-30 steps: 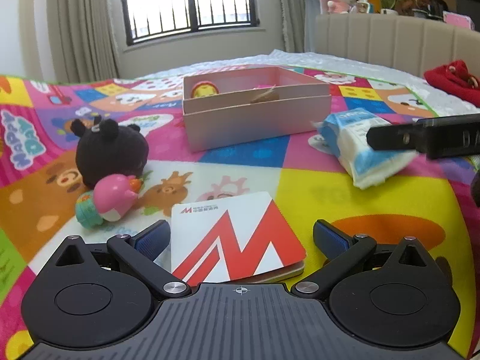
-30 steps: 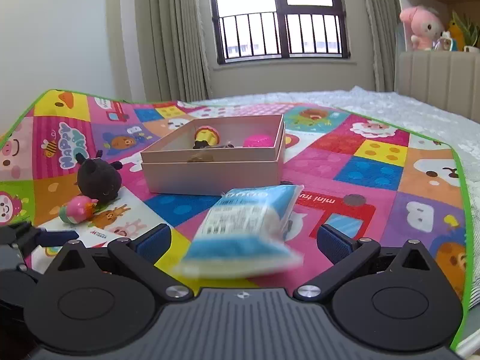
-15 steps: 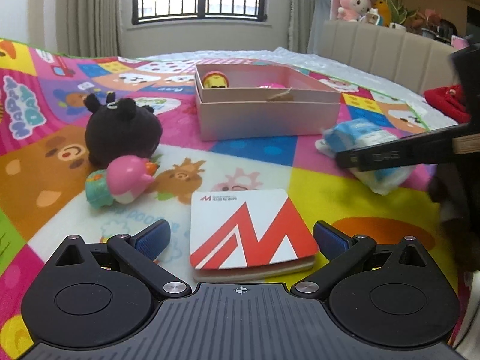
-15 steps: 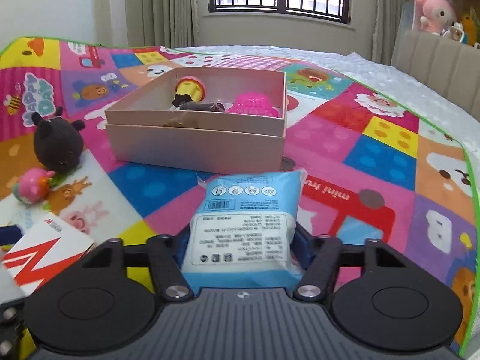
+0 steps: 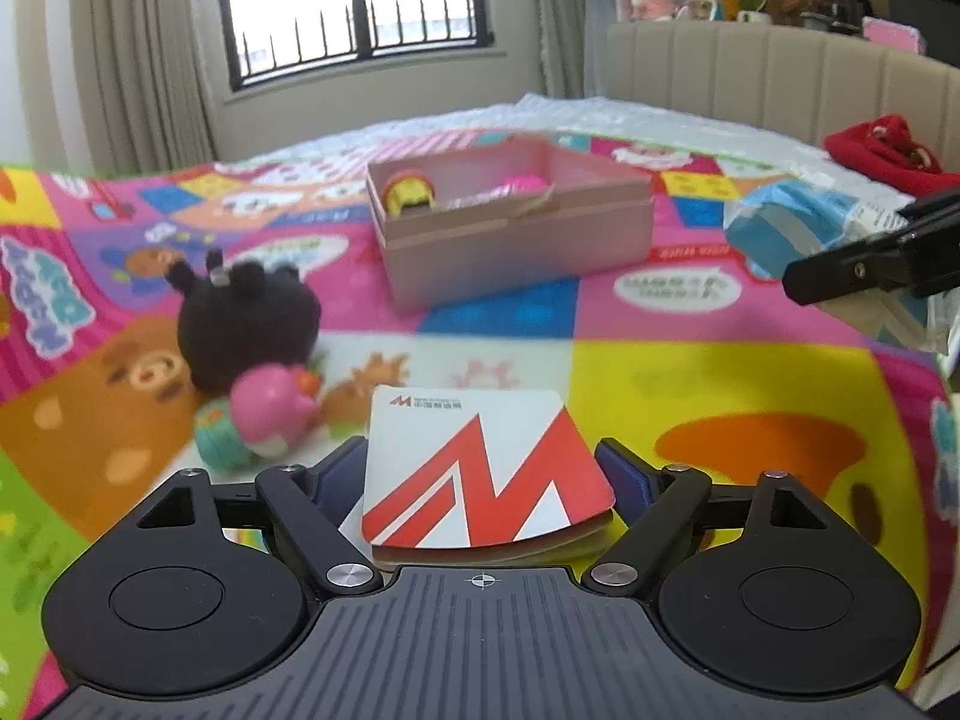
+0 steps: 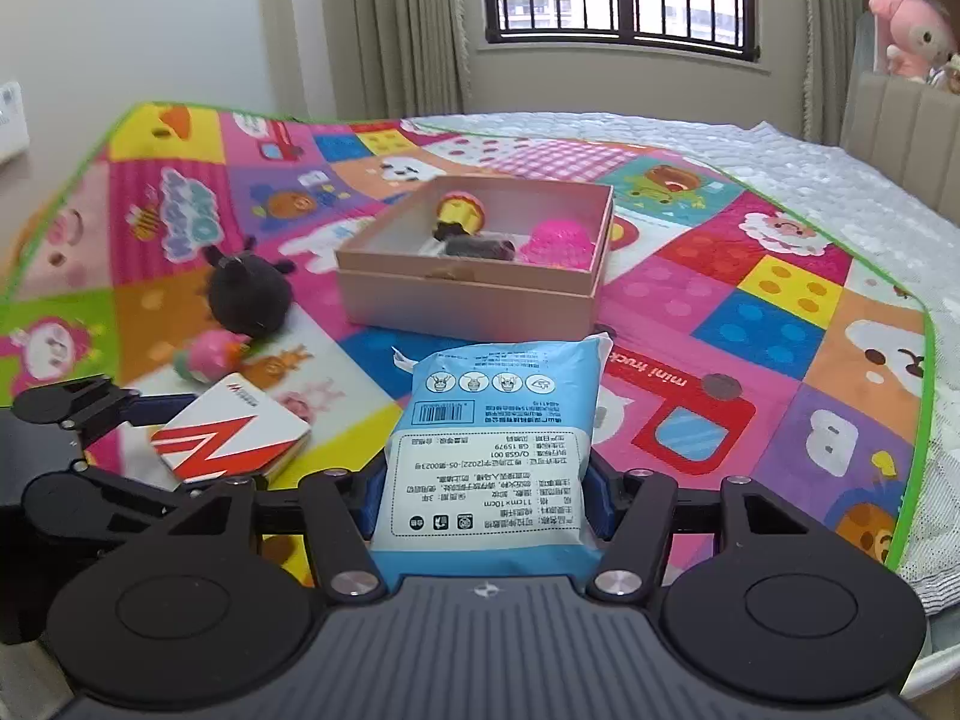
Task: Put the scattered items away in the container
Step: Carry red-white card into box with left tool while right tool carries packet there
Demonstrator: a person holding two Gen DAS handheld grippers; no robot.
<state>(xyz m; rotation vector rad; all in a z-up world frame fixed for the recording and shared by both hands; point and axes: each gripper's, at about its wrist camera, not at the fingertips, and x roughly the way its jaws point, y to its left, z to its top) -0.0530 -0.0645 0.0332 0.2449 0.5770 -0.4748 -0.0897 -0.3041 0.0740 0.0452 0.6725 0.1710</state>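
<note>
In the left wrist view the left gripper (image 5: pixel 483 474) is closing its jaws around the white-and-red card booklet (image 5: pixel 480 474), the pink cardboard box (image 5: pixel 516 240) already holding a few toys. In the right wrist view the right gripper (image 6: pixel 483 501) is pinching the blue-and-white tissue packet (image 6: pixel 492 450) — the black plush toy (image 6: pixel 249 288) and pink round toy (image 6: pixel 207 354) are lying on the colourful play mat (image 6: pixel 780 312), by my reckoning still to go in.

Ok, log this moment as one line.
left gripper: closing around red-and-white booklet | right gripper: shut on blue tissue pack | pink box: open, toys inside | black plush, pink toy: on mat

Blue wipes pack (image 6: pixel 492 450) lifted; red-white booklet (image 5: pixel 480 468) gripped; pink box (image 6: pixel 474 294) open.
</note>
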